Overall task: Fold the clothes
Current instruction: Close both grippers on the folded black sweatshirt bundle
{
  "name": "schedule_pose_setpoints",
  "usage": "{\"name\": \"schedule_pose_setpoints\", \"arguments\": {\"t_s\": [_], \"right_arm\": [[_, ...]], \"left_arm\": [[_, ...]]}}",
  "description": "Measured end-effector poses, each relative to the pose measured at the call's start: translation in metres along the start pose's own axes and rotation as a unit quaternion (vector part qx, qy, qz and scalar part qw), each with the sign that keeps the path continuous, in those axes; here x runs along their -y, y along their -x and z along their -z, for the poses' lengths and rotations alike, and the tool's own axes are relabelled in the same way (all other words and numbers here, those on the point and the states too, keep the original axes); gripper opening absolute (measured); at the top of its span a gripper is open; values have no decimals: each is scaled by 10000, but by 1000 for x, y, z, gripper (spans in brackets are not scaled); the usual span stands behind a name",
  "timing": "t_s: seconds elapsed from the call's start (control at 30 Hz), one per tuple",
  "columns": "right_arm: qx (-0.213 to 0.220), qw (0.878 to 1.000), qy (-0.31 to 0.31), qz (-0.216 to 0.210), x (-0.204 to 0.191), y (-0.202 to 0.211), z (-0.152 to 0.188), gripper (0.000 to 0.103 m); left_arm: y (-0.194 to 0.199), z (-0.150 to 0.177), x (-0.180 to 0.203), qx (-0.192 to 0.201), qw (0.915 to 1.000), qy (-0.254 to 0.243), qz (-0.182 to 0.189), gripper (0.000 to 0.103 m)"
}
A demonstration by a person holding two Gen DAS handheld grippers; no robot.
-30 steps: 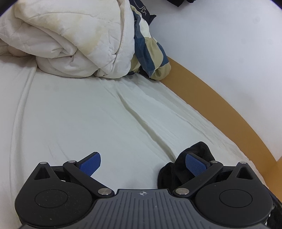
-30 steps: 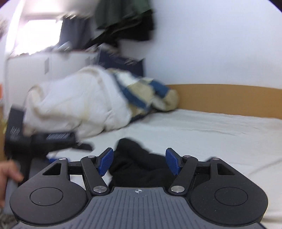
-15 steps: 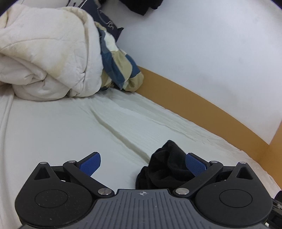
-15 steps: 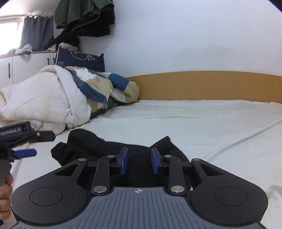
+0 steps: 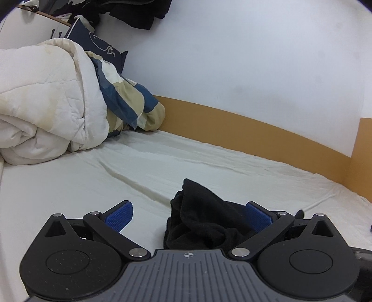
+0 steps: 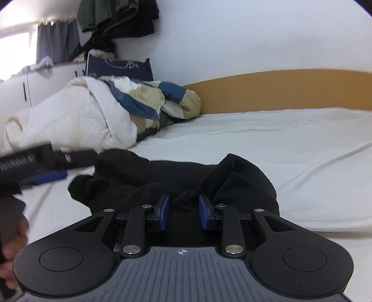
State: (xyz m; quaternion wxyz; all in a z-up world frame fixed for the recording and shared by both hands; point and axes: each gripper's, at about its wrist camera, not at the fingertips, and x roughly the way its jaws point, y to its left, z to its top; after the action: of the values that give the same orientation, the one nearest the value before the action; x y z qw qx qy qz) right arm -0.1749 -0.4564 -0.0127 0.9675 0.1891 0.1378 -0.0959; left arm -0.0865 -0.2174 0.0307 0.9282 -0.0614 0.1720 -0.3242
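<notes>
On the left of the left wrist view a bunched white duvet (image 5: 46, 100) lies on the bed sheet (image 5: 209, 162), with a blue-and-beige checked cover (image 5: 130, 104) spilling from it toward the wooden bed frame (image 5: 255, 130). The left gripper (image 5: 188, 216) has its jaws wide apart; the crumpled black garment (image 5: 200, 220) lies on the sheet between them, nearer the right pad, which it touches or partly hides. The left pad has only sheet in front of it.

The right wrist view gives what that one lacks: at its far left the person's hand (image 6: 14, 246) grips a handle, and the left gripper shows side-on and blurred, a blue pad (image 6: 48, 175) pointing at the garment's near end. It also shows the garment (image 6: 130, 176) at full spread, a long dark heap running across the sheet (image 6: 279, 139) with a peak raised on its right. The right gripper (image 6: 183, 212) has its jaws drawn close with a fold of the black cloth bunched between the pads, which appear to clamp it. Farther back are a dark blue cushion (image 6: 118, 67), white cupboards (image 6: 34, 88) and clothes hanging (image 6: 116, 16) on the wall.
</notes>
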Motion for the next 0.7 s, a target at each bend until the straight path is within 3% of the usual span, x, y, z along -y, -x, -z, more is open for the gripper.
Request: {"name": "schedule_pose_setpoints", "arguments": {"t_s": [0.07,0.17,0.33,0.4,0.47,0.7], "right_arm": [[352,9953,-757,-491,24,19,-9,33],[708,9912,-1054,-365,43,36,-15,34],[446,9940,-980,-177,50,19,0,34],[465,9952,-846,-137,47,17,0,34],[494,9964,-677,-91,41,16,1,35],[460,9978,-469,-18,32,18,7,42]], "left_arm": [[-3,0,-1,2,10000,51,0,102],[-6,0,4,61,9999,0,87,101],[-10,14,36,173,9955,-925,93,95],[-15,20,46,134,9922,-1230,138,85],[-23,26,50,-33,9905,-1363,188,79],[-37,32,43,-364,9920,-1185,250,80]]}}
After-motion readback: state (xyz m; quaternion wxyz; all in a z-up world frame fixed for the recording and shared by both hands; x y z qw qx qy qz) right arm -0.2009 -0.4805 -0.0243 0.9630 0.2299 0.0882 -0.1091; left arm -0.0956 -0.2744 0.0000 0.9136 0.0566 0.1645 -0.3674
